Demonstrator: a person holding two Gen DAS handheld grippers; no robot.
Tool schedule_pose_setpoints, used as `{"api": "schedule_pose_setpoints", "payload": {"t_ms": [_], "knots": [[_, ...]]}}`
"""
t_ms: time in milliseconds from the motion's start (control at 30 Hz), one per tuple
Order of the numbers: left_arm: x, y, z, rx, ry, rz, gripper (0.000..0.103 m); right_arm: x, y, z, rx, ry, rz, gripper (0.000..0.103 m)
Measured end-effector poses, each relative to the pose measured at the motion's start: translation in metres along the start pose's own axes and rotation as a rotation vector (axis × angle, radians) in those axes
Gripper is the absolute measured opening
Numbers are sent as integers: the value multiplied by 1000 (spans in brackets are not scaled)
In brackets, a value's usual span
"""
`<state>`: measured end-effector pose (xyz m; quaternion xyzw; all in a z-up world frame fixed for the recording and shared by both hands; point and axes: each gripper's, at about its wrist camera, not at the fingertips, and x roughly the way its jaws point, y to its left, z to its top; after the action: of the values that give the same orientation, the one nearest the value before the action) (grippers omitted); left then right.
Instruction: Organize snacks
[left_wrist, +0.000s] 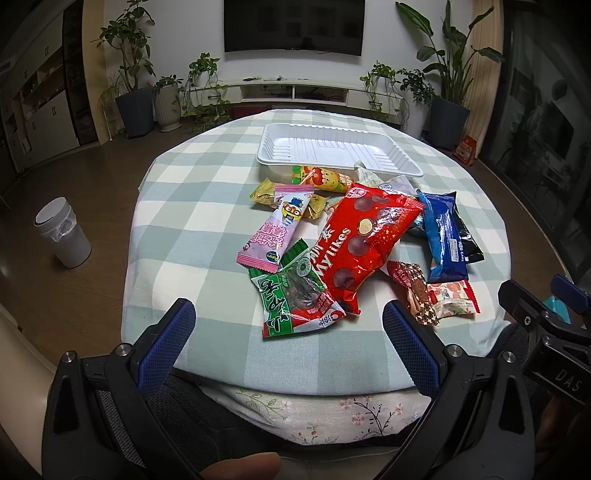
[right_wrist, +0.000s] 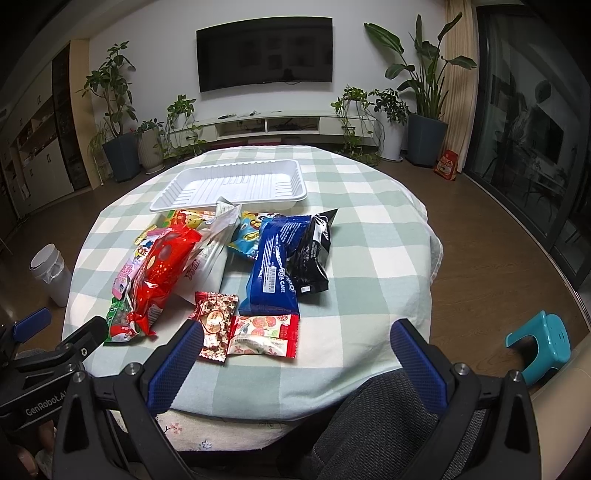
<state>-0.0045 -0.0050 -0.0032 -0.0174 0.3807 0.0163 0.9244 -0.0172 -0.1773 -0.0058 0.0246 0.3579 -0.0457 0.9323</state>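
On the left we hold the left gripper (left_wrist: 288, 325) with its blue-padded jaws spread wide and nothing between them, hanging just short of the near edge of the round table (left_wrist: 177, 206) with its green-and-white checked cloth. Just beyond it lies the green packet (left_wrist: 291, 295), partly under the big red Mylikes bag (left_wrist: 364, 240), with the pink cartoon stick pack (left_wrist: 277, 225) touching it on the far left side. Behind the pile, at the far side of the cloth, sits the white plastic tray (left_wrist: 388, 166), with an orange-and-green wrapper (left_wrist: 325, 179) lying against its near rim. Moving right, a blue roll-cake pack (right_wrist: 275, 258) lies beside a black pack (right_wrist: 312, 254), the two touching along their long sides. In front of them rest a small brown-and-gold sweet wrapper (right_wrist: 214, 319) and a red-edged white wrapper (right_wrist: 264, 334), side by side and nearest to us. On the right we hold the right gripper (right_wrist: 295, 345), likewise released and wide apart, empty, poised above the near edge of the cloth, its left finger (right_wrist: 177, 365) close to the brown-and-gold wrapper.
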Motion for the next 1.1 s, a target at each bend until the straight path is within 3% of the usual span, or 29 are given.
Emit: {"api": "schedule_pose_setpoints", "payload": {"t_ms": [767, 900, 1033, 1100], "knots": [[0, -2, -2, 0, 4, -14, 103, 0, 0, 0, 1, 0, 0, 103], [5, 9, -5, -56, 32, -146, 103, 0, -1, 0, -1, 0, 0, 103], [3, 7, -11, 15, -19, -187, 103, 3, 2, -4, -2, -5, 0, 103], [7, 8, -14, 25, 20, -256, 103, 4, 2, -6, 4, -4, 2, 103]]}}
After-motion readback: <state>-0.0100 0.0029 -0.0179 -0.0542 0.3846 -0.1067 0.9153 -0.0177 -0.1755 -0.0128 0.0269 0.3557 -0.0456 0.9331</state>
